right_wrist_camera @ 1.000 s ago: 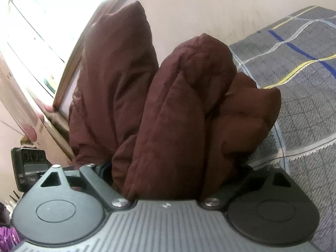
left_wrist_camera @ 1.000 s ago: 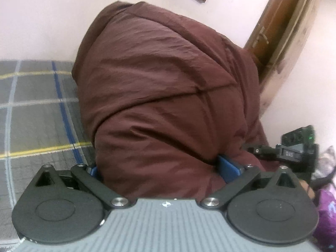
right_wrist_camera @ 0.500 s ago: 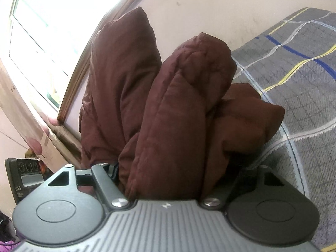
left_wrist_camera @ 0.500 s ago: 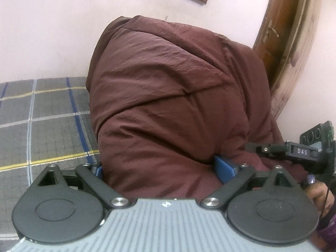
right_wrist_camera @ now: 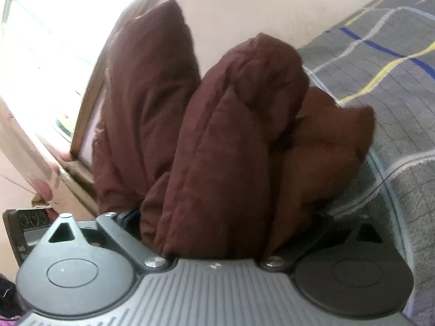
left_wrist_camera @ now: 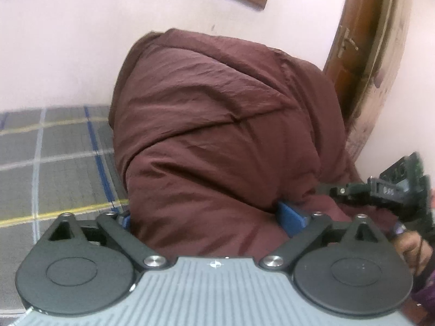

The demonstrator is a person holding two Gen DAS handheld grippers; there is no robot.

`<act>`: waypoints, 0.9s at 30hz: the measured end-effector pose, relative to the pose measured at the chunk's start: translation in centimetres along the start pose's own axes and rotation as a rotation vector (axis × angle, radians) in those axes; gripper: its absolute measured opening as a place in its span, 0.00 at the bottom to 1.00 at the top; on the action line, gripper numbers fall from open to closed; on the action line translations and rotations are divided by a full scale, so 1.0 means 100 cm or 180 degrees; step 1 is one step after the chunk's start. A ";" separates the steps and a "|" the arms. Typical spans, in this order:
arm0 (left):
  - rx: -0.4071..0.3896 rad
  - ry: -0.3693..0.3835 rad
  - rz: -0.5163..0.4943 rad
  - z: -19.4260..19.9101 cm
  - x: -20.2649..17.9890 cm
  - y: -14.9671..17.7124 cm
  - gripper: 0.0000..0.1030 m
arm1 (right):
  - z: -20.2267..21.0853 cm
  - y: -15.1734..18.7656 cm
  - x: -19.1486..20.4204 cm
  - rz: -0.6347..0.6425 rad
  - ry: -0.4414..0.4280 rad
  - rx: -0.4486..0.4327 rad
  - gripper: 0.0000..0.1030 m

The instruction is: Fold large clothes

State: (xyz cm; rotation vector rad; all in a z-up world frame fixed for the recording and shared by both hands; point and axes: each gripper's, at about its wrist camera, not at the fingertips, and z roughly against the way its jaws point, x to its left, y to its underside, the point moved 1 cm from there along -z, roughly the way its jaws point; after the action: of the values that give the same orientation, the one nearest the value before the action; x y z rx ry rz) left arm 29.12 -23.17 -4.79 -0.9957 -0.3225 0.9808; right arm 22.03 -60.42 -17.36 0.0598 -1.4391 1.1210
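Left wrist view: the bed [left_wrist_camera: 54, 149], with its grey checked cover, lies at the left. The brown padded jacket [left_wrist_camera: 217, 122] rises from the bed's right part as one bulky mound towards the wall. The left gripper [left_wrist_camera: 209, 212] is clamped on the jacket's near edge, and fabric bulges out between its blue pads [left_wrist_camera: 292, 217]. Further right, off the bed's edge, the other tool shows, with a hand [left_wrist_camera: 410, 244] behind it.

In the right wrist view the jacket [right_wrist_camera: 239, 135] stands in three upright folds, its long axis pointing away from the camera. The bed [right_wrist_camera: 380, 54] lies to the right of it. The right gripper [right_wrist_camera: 223, 217] has the gathered folds wedged between its jaws. Those jaws are opening, and the padding fills the gap from side to side.

Both tools sit at the same near edge, side by side, with the left one over the bed and the right one nearer the bed's edge. The coming fold probably depends on carrying that edge forward along the jacket's length. The right side looks more likely to slip as its hold loosens.
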 end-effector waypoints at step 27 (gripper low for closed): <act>-0.0254 -0.0860 0.0314 0.107 0.047 0.002 0.86 | -0.074 0.035 0.074 -0.0032 -0.0723 0.0077 0.79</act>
State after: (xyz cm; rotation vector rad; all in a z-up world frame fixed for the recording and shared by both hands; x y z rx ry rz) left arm 24.82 -13.34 -0.09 -0.9588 -0.5445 1.2030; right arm 23.47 -49.73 -15.17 0.2171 -1.6242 1.1515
